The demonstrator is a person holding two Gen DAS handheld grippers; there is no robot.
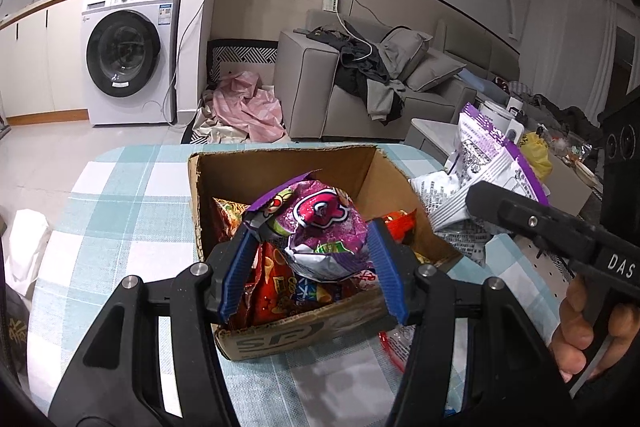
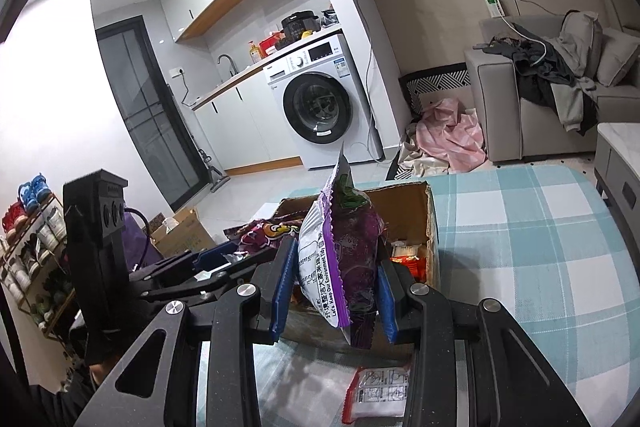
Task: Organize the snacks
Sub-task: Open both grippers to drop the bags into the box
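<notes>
A cardboard box (image 1: pixel 280 163) stands on the checked tablecloth and holds several snack bags. My left gripper (image 1: pixel 314 233) is over the box, its blue fingers on either side of a purple snack bag (image 1: pixel 324 227) that rests on top of red bags (image 1: pixel 280 283). The fingers look slightly apart from the bag. My right gripper (image 2: pixel 334 263) is shut on a second purple and white snack bag (image 2: pixel 340 259) and holds it upright beside the box (image 2: pixel 404 203). That bag also shows in the left wrist view (image 1: pixel 492 155).
A small red and white packet (image 2: pixel 380 395) lies on the cloth in front of the box. White printed packets (image 1: pixel 440 187) lie to the right of the box. A sofa (image 1: pixel 360 95), a washing machine (image 1: pixel 128 55) and a low side table (image 2: pixel 620 155) stand beyond the table.
</notes>
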